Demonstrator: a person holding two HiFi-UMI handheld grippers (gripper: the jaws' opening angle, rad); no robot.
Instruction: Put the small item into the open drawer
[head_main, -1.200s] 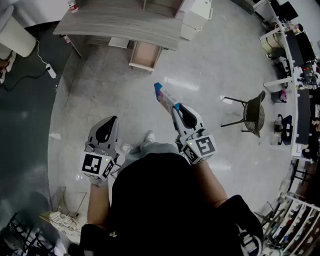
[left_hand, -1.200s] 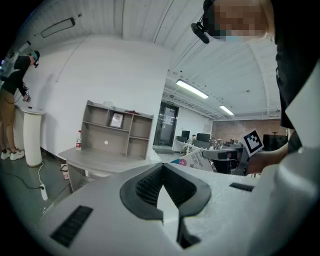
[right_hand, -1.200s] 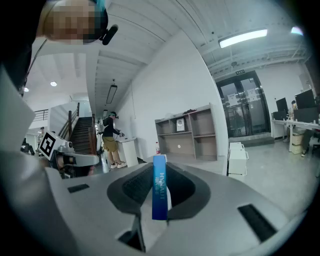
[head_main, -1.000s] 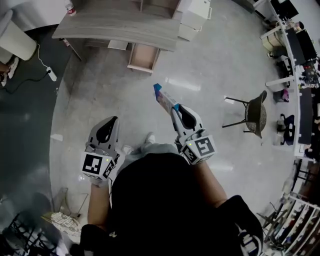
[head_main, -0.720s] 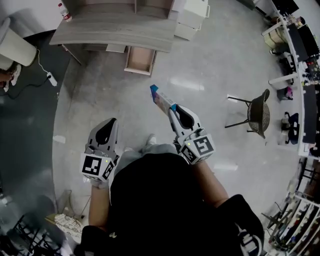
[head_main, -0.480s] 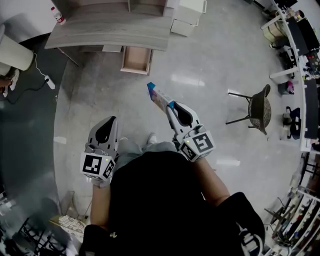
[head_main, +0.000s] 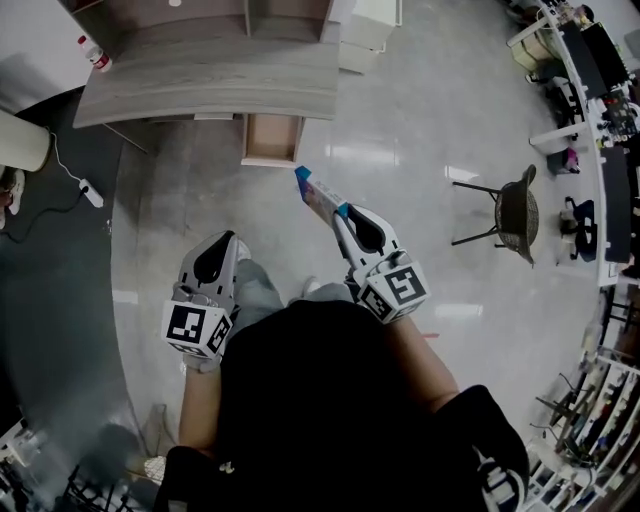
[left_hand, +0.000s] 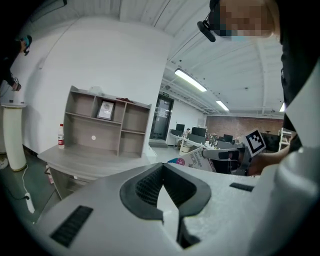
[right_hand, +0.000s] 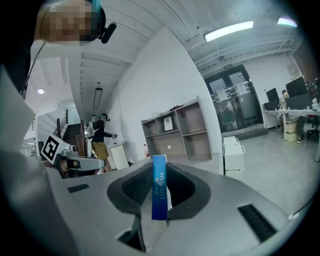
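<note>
My right gripper (head_main: 343, 211) is shut on a flat blue, white and pink box (head_main: 314, 190), which points forward and left from the jaws. In the right gripper view the box (right_hand: 159, 186) stands on edge between the dark pads (right_hand: 132, 189). The open drawer (head_main: 268, 140) sticks out from under the grey desk (head_main: 210, 80), just beyond the box's far end and a little left of it. My left gripper (head_main: 223, 240) hangs at the lower left, shut with nothing in it; its pads (left_hand: 145, 187) meet in the left gripper view.
A grey shelf unit (left_hand: 107, 127) stands on the desk with a bottle (head_main: 90, 55) at its left end. A white cabinet (head_main: 370, 25) is right of the desk. A dark chair (head_main: 515, 215) stands to the right. A person (right_hand: 101, 135) stands far left.
The desk and drawer have drawn nearer in the head view; the drawer now lies close ahead of the box's end. Both grippers keep their pose and the box stays held.
</note>
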